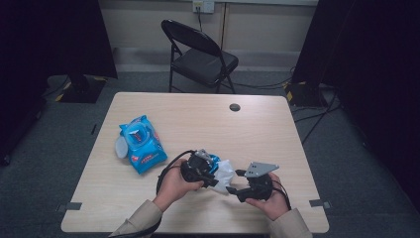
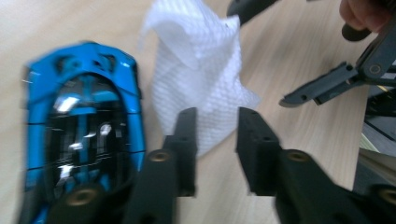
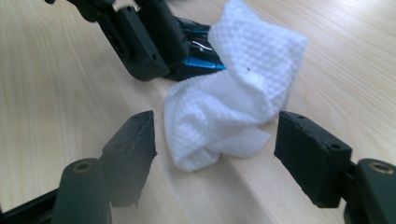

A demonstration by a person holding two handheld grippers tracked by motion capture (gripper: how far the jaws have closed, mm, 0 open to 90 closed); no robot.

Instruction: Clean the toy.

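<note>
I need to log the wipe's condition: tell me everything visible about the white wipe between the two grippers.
The white wipe is a thin, waffle-textured cloth, crumpled into a loose standing bunch on the wooden table. It looks clean. It lies beside the blue toy car, whether touching is unclear. The left gripper jaws straddle its lower edge; the right gripper jaws stand open around it, apart.

Crumpled white wipe (image 3: 233, 107), beside blue toy car (image 2: 84, 135)

Blue wipes pack (image 1: 142, 144) lies flat on the desk (image 1: 198, 114), left side. Black folding chair (image 1: 200, 55) stands beyond the desk's far edge. Round grommet hole (image 1: 235, 107) near that edge.
</note>
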